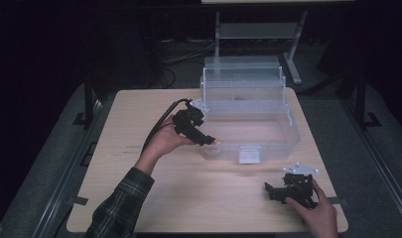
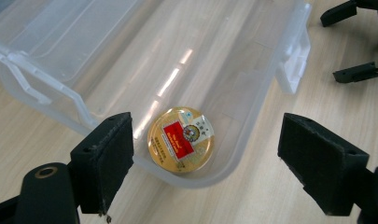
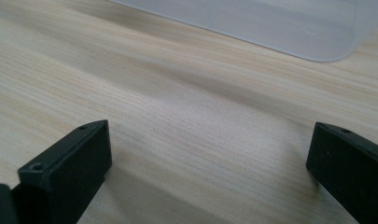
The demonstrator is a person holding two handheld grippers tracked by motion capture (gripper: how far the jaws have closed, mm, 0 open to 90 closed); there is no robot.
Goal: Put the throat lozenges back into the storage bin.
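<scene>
Left gripper view shows the left gripper (image 2: 203, 163) spread wide and empty above the box (image 2: 252, 116), the tin (image 2: 180, 139) lying flat directly ahead between its jaws, while the right gripper (image 1: 275, 191), also spread, rests well apart.

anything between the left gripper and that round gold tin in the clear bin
Nothing visible does. The left gripper hangs open above the round gold tin, which lies in a corner of the clear plastic bin, seen between the jaws.

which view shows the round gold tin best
The left gripper view: the round gold tin lies in the clear bin's corner, label readable. The high view gives a tiny orange speck; the right gripper view looks at the table.
</scene>
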